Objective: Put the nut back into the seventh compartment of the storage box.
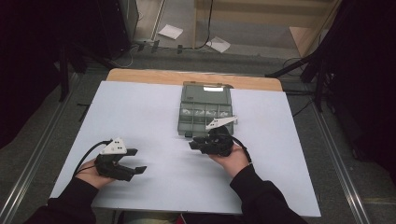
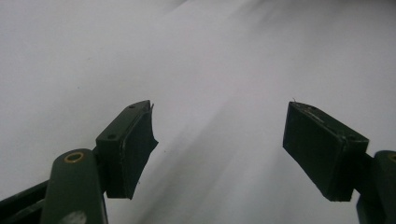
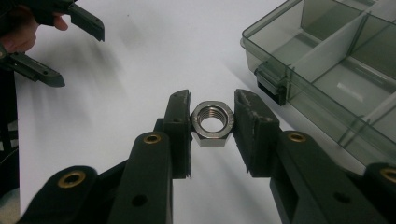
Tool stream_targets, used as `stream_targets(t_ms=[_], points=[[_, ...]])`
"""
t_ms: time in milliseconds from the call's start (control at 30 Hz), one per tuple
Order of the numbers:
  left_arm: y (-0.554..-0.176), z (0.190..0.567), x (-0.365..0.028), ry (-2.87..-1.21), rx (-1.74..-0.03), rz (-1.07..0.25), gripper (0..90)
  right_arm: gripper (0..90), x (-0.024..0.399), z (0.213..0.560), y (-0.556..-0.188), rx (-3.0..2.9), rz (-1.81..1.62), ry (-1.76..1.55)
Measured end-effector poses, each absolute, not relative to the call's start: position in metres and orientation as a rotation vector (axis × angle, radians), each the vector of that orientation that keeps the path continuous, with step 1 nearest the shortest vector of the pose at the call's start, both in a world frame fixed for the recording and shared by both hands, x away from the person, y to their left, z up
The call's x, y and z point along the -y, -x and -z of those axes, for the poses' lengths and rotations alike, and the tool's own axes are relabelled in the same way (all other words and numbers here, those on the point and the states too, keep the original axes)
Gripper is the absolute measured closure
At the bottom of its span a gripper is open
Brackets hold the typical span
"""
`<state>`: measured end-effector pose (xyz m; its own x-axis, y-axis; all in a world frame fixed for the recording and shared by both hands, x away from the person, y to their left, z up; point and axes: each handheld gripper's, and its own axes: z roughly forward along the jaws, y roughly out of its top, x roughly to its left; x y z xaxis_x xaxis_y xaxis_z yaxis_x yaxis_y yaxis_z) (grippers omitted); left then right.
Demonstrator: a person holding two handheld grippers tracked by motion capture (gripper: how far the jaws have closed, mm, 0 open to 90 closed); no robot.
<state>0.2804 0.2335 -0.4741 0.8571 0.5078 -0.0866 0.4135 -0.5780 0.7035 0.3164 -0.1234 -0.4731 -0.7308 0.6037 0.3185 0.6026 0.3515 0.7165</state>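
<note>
Steel nut (image 3: 212,122) — bore facing camera

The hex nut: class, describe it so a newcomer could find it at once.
Start at the white table and its smoky compartment box. Just in front, the right gripper clamps the hex nut: shiny, six-sided, threaded, the only metal piece among black and grey plastic.

Left gripper (image 1: 133,161): held low at the near left, jaws spread wide, nothing between the pads (image 2: 133,149). Left hand (image 1: 91,175) wraps the body from below, dark sleeve coming in from the bottom edge. Right gripper (image 1: 195,144): near centre, pointing left, its 2 jaws clamped on a steel hex nut (image 3: 212,122). Right hand (image 1: 231,161) cups it from underneath, palm up.
</note>
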Motion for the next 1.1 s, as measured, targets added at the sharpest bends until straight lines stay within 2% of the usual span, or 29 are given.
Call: stream_targets(t_ms=[1100], points=[[-0.277,0.474,-0.237,-2.259,-0.687,-0.162,23.9,69.3,0.154,0.459,-0.338,-2.466,-1.340,-1.303]])
